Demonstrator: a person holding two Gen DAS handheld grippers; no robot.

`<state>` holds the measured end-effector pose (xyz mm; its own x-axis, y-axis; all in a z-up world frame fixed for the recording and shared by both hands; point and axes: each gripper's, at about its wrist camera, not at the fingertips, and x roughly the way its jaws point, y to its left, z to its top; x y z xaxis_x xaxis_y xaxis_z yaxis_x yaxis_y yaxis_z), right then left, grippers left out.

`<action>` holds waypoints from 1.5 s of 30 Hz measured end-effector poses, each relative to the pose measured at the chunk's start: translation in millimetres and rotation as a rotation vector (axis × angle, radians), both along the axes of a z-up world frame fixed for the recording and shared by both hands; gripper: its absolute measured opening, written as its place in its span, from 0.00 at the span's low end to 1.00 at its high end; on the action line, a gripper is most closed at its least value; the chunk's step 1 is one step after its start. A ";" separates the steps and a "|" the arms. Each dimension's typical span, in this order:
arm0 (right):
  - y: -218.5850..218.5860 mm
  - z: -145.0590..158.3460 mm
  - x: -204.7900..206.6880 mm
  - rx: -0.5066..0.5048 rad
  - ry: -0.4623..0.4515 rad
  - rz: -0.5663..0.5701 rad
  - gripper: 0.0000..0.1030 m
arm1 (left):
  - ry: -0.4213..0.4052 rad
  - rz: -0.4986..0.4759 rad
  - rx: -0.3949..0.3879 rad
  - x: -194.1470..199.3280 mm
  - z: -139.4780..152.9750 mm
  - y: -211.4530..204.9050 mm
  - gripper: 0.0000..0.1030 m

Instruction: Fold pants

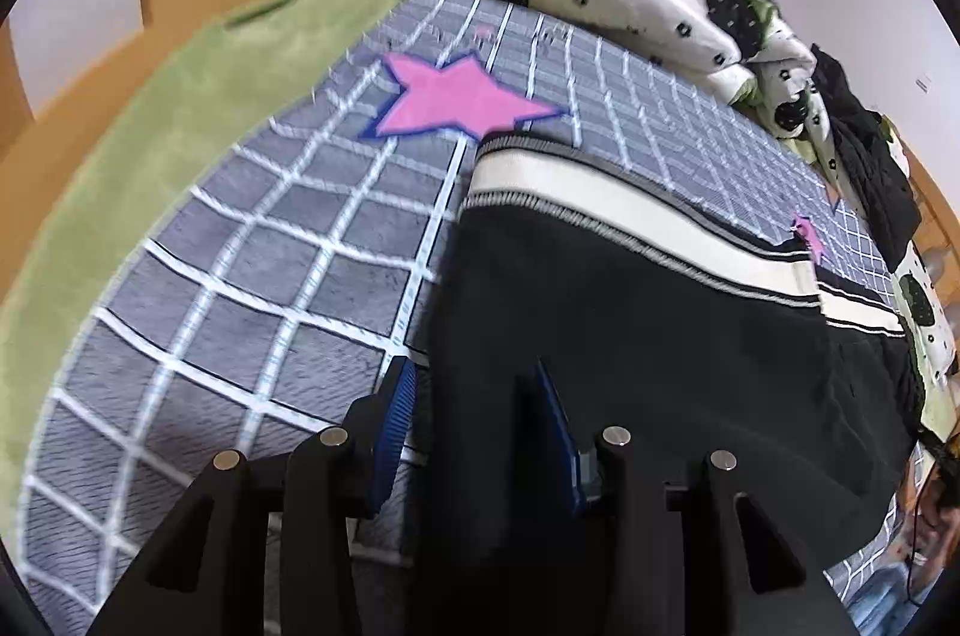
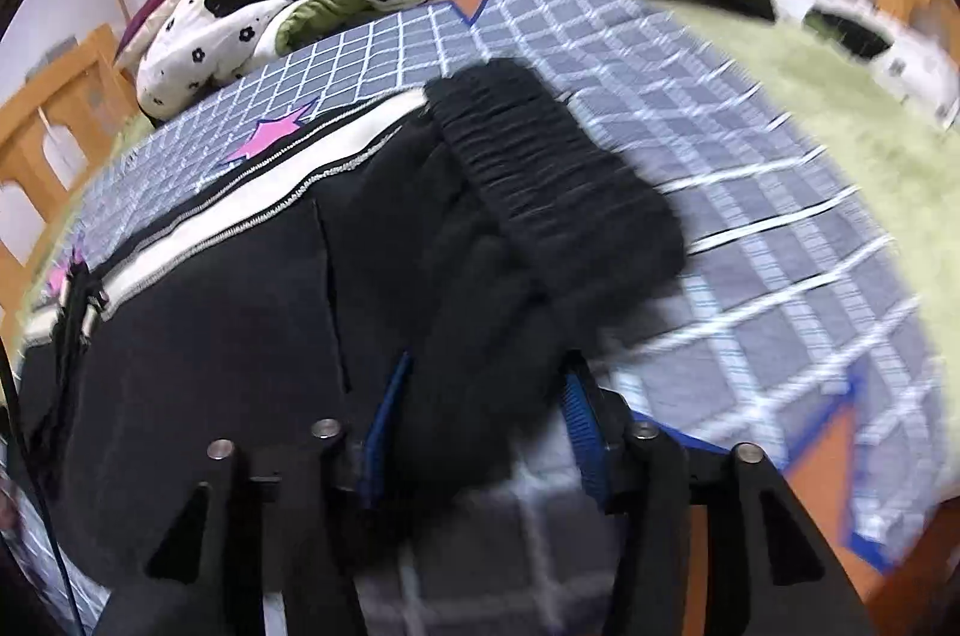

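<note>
On the grey grid-patterned blanket (image 1: 252,276), black fleece pants with cream side stripe (image 1: 630,336) lie between parted jaws of left gripper (image 1: 474,396) and right gripper (image 2: 486,384), both angled downward, pads not pressing.

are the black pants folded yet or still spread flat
Folded at least once: the black pants lie doubled on the checked blanket, with the ribbed waistband lying on top of the black fabric.

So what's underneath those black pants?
The black pants lie on a grey checked blanket with pink stars, over a green cover. Whatever the blanket's pattern does beneath the pants is covered.
</note>
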<state>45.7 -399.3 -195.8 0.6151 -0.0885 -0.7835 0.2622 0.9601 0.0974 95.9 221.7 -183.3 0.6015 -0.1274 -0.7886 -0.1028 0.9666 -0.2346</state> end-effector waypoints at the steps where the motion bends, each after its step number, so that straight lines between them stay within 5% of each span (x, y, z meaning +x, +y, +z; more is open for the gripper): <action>1: 1.1 7.0 -7.1 -0.033 -0.002 0.001 0.47 | -0.016 -0.006 0.005 -4.1 4.9 -0.5 0.38; 3: 3.9 21.7 -23.6 -0.074 -0.018 0.004 0.47 | -0.062 -0.032 -0.021 -16.6 15.8 0.1 0.42; 5: 14.0 40.3 -34.7 -0.102 -0.046 0.021 0.46 | -0.098 -0.053 -0.062 -26.3 18.5 -0.2 0.58; 7: 34.2 57.6 -37.6 -0.097 -0.084 0.055 0.46 | -0.083 -0.085 -0.076 -34.4 9.7 -7.8 0.58; 12: 127.4 74.0 -19.6 -0.055 -0.141 0.244 0.46 | -0.046 -0.093 0.128 -46.0 -12.1 -27.9 0.58; 18: 246.0 58.5 14.2 -0.014 -0.141 0.452 0.43 | -0.037 -0.045 -0.139 -60.3 -7.6 18.0 0.58; 24: 332.3 35.4 46.1 -0.104 -0.130 0.543 0.35 | -0.053 -0.018 -0.162 -70.7 -13.7 38.4 0.58; 30: 352.0 5.5 74.0 -0.130 -0.038 0.533 0.06 | -0.073 -0.029 -0.138 -75.4 -14.8 36.4 0.58; 32: 354.3 3.6 73.4 -0.158 -0.042 0.535 0.05 | -0.086 -0.031 -0.135 -78.0 -13.4 37.5 0.58; 36: 323.7 32.7 65.2 -0.025 -0.170 0.465 0.04 | -0.094 -0.041 -0.169 -80.4 -12.3 42.8 0.58; 41: 334.1 1.1 76.5 -0.082 -0.005 0.491 0.07 | -0.066 -0.069 -0.309 -80.0 -20.4 46.1 0.58; 45: 314.7 18.6 49.0 0.016 -0.036 0.473 0.13 | -0.044 -0.092 -0.372 -81.6 -27.8 41.2 0.58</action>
<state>94.7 -84.6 -177.2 0.6120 0.2196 -0.7598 -0.2068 0.9717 0.1142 14.3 263.0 -211.1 0.6067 -0.4552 -0.6517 -0.0011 0.8193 -0.5733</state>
